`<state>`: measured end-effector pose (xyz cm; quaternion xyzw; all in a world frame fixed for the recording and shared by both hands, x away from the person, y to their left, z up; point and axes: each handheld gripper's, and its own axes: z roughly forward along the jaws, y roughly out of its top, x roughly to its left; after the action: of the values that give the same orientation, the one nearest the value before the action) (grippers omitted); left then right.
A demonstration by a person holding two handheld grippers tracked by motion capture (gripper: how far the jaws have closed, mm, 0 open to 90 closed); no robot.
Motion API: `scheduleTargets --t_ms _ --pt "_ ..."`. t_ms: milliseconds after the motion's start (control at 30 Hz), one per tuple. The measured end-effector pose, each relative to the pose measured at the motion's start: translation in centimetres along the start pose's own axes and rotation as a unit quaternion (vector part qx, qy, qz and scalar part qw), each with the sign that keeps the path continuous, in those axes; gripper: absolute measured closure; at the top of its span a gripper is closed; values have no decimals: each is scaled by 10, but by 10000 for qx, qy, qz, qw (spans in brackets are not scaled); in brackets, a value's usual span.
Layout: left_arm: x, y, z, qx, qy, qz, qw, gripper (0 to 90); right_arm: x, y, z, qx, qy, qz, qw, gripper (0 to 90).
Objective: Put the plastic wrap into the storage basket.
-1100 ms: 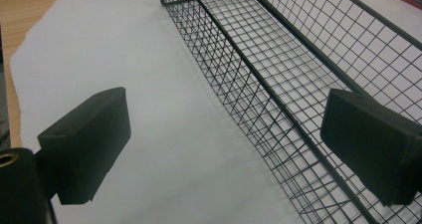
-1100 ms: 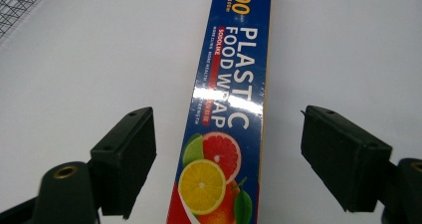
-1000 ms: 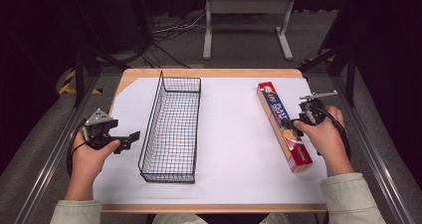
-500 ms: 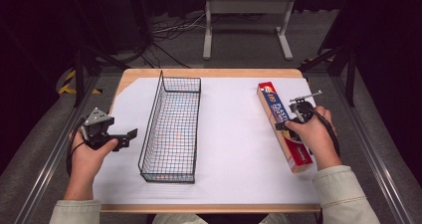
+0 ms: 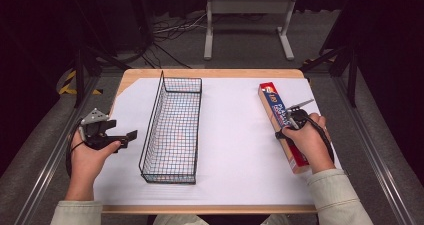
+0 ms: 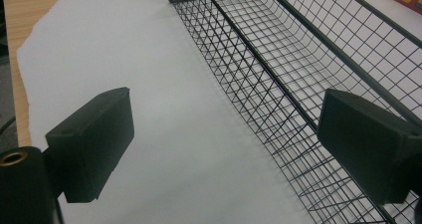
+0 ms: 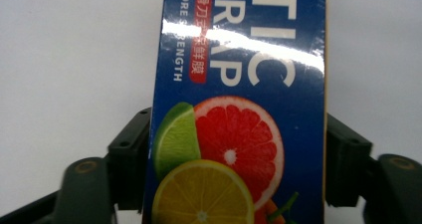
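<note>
Your right tongs (image 5: pixel 287 126) sit over the long blue and red cardboard box of plastic wrap (image 5: pixel 274 105), which lies flat on the white paper sheet (image 5: pixel 235 135) covering the wooden tabletop (image 5: pixel 210 73), along its right side and well apart from the black wire mesh basket (image 5: pixel 172 130). In the right gripper view the box (image 7: pixel 239 109), printed with citrus slices, fills the gap between the jaws; they have just been closing and now press its two long edges, so you are grasping the box. It still lies on the paper.

Your left tongs (image 5: pixel 125 136) rest at the left edge of the paper, pointing toward the basket's near long wall. In the left gripper view the jaws stand wide apart and released, nothing between them but bare paper (image 6: pixel 164 134), with the basket (image 6: pixel 278 59) just beside the right-hand jaw.
</note>
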<state>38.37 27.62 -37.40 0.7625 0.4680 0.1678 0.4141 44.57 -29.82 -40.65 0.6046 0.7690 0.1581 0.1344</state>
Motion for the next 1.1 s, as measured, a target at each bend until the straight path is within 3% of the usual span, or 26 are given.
scheduleTargets --t_ms 233,367,500,733,867,933,1100 --pt "-3 3 -1 94 -61 163 9998 154 4 1 -2 46 -139 200 9997 402" --pt "-4 6 -1 82 -30 374 9993 184 2 2 -5 13 -71 264 9996 410" --pt "-5 8 -2 177 12 428 9989 203 -1 5 -16 -42 -11 296 9996 411" --pt "-10 15 -5 228 -107 600 9979 192 1 12 -40 -299 114 78 9995 410" --pt "-16 22 -10 387 -413 487 9972 211 3 17 -58 -378 185 -14 9991 409" --pt "-18 25 -12 395 -462 593 9964 202 4 20 -68 -435 166 -154 9988 409" --pt "-25 33 -14 395 -515 878 9940 167 9 26 -92 -476 377 -488 9970 409"
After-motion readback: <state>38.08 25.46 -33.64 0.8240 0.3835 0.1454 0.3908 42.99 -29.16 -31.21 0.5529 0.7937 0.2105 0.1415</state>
